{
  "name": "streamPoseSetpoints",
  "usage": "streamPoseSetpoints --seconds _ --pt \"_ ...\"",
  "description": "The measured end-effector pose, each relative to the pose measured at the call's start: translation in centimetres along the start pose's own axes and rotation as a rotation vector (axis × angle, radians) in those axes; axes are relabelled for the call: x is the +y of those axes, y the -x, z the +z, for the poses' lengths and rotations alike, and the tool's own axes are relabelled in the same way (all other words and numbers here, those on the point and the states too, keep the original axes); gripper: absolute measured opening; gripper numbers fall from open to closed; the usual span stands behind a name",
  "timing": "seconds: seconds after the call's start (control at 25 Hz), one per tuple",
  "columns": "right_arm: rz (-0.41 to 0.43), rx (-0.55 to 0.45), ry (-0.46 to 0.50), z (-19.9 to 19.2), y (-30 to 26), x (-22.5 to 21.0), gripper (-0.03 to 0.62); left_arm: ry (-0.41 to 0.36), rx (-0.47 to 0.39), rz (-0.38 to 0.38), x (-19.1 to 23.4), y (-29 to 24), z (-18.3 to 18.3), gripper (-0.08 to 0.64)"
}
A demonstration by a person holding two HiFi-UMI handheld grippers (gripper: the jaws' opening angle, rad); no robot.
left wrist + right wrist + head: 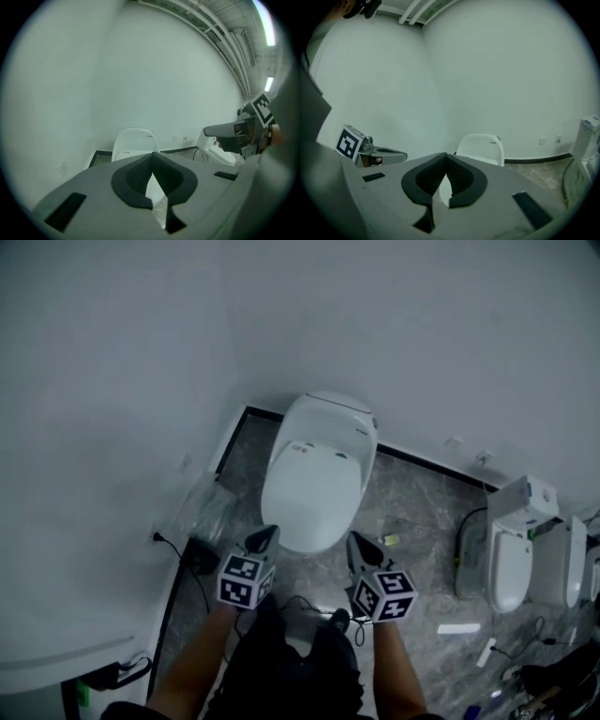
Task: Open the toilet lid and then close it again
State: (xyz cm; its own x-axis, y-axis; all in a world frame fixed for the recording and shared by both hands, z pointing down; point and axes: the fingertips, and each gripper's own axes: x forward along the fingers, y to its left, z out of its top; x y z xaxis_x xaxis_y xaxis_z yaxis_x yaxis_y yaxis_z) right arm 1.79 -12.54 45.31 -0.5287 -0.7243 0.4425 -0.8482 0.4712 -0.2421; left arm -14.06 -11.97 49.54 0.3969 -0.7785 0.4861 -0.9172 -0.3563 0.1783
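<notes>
Two grippers: left hand-held gripper [265, 538] and right hand-held gripper [357, 542], each with ribbed dark pads pressed together, pinching nothing.
Toilet lid [312, 486]: smooth white oval, lying shut, just ahead of and between both tips; apparently apart from them, though the steep angle leaves that unsure.
Floor [412, 507]: grey veined stone, glossy, beneath both tips.
Second toilet [511, 566]: white, rounded, well off the right hand-held gripper's outer side.

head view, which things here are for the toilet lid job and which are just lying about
For the job: toilet lid in the corner, left gripper, right gripper.
Lying about: second toilet at right, clear plastic bag, black power adapter.
</notes>
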Motion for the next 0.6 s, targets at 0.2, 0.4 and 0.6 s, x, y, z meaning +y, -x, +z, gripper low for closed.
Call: streamPoseSetpoints --seconds 0.2,0.4,0.6 --pt "-0.121 0.045 -0.110 -5.4 -1.4 -1.5 0.011 0.003 0.083 -0.035 2.2 -2.8 -4.3 0.008" --pt "-0.190 0.107 -0.183 -11.3 -3.9 -3.6 0.011 0.019 0.137 -0.033 3.9 -6.4 -8.9 0.008" --pt "-0.246 0.154 -0.222 -17.7 -7.3 -6.4 0.012 0.058 0.176 -0.046 5.1 -9.9 -13.9 0.032"
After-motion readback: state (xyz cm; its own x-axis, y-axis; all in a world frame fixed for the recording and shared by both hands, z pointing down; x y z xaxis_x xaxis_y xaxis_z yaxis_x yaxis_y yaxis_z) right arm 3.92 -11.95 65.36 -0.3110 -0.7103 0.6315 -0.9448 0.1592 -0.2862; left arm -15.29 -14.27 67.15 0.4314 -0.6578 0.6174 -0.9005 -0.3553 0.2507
